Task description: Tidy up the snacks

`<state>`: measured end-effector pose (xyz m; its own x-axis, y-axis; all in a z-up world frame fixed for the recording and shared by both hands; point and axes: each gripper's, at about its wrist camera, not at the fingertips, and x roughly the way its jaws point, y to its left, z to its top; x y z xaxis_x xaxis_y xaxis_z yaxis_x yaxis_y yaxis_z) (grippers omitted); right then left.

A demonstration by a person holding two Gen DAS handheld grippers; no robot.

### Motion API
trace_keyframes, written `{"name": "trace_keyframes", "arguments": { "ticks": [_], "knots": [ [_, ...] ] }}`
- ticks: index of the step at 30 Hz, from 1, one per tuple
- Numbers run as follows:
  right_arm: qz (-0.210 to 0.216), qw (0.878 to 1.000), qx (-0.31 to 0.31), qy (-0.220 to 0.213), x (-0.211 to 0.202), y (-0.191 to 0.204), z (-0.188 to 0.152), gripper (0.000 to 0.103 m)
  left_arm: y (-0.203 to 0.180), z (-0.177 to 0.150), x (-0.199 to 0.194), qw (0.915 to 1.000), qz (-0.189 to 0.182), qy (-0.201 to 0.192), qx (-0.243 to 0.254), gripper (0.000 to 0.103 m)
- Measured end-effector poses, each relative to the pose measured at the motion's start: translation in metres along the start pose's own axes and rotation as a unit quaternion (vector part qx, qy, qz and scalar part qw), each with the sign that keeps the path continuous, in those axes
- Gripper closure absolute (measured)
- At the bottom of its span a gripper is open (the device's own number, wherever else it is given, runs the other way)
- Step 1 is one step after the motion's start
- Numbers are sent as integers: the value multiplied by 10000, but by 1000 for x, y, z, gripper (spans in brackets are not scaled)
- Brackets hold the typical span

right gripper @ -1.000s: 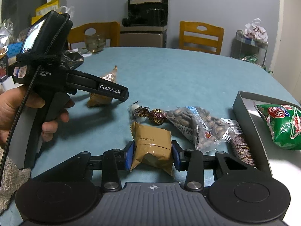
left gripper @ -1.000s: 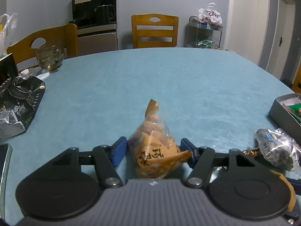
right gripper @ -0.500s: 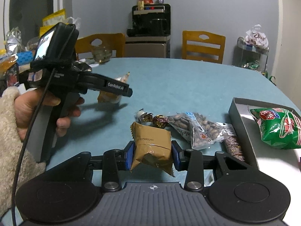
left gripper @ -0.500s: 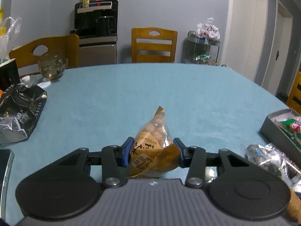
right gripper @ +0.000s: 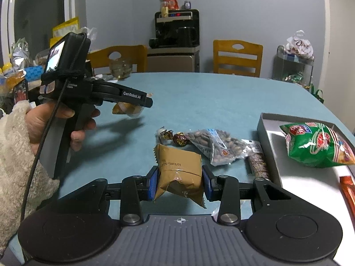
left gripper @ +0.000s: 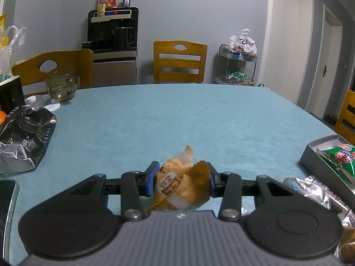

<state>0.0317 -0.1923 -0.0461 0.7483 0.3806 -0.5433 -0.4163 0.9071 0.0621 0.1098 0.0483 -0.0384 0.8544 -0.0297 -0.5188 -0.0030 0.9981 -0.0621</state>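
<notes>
My left gripper [left gripper: 181,181] is shut on an orange bag of nuts [left gripper: 180,186] and holds it above the blue table [left gripper: 177,115]. In the right wrist view that gripper [right gripper: 133,98] hangs over the table's left part with the bag [right gripper: 127,109] under it. My right gripper [right gripper: 180,182] is shut on a tan snack packet [right gripper: 179,173], lifted a little off the table. A grey box [right gripper: 269,146] at the right holds a green snack bag [right gripper: 317,144]; it also shows in the left wrist view [left gripper: 310,155].
Two wrapped candies [right gripper: 175,136], a clear bag of nuts [right gripper: 218,145] and a dark stick packet [right gripper: 257,164] lie left of the box. A black bag [left gripper: 22,137], a glass jar [left gripper: 61,85] and a phone [left gripper: 6,201] sit at the left. Chairs [left gripper: 179,62] stand behind.
My left gripper closed on the orange nut bag and lifted it off the table. My right gripper kept its hold on the tan packet and rose slightly.
</notes>
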Motion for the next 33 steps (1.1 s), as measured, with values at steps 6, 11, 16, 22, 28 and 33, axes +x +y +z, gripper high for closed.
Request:
{"name": "trace_keyframes", "arguments": {
  "ticks": [6,11,16,22,28,33],
  "knots": [
    [17,9999,83,-102,-14,-7,-4,63,-4,3,-17,9990,-98,-428,43,64],
    [45,9996,109,-260,-28,-11,-4,63,-17,5,-37,9969,-384,-660,174,64],
    [56,9989,172,-439,-46,-21,-5,63,-41,6,-56,9967,-374,-638,327,64],
    [70,9981,235,-561,-59,-38,-6,63,-68,2,-79,9955,-378,-736,463,64],
    [94,9980,209,-593,-58,-47,-11,63,-90,-3,-95,9953,-373,-720,521,64],
    [131,9970,284,-708,-62,-54,-11,63,-106,-3,-106,9939,-470,-770,628,64]
  ]
}}
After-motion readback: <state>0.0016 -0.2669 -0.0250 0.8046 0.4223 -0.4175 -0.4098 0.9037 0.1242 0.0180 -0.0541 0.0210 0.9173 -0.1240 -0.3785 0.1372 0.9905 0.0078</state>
